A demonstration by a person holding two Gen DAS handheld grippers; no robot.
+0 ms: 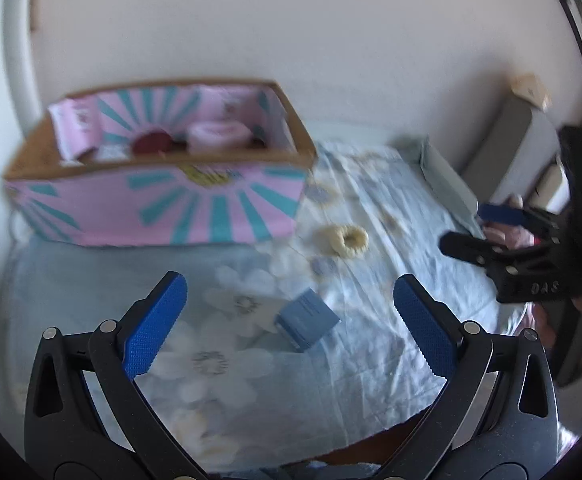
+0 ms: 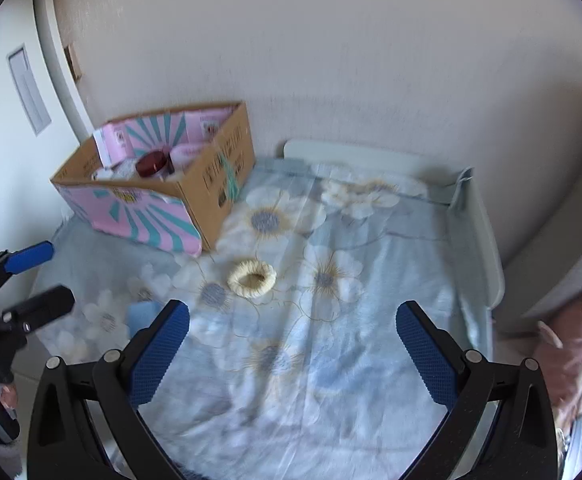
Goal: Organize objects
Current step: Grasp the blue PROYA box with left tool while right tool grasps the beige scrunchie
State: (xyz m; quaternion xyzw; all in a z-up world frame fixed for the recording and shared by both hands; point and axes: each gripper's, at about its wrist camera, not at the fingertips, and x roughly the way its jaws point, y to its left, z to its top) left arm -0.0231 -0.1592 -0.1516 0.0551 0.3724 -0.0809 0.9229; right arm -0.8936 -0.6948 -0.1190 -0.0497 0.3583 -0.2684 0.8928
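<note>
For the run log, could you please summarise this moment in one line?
left gripper: open, empty | right gripper: open, empty | blue block, ring: on bed | box: partly filled

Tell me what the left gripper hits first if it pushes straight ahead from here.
Probably the small blue box lying on the floral bedsheet, roughly centred ahead of the left gripper and its open jaws; depth is uncertain.

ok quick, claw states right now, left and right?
Left claw: open, holding nothing, above the small blue box.
Right claw: open, holding nothing, over the floral sheet.
</note>
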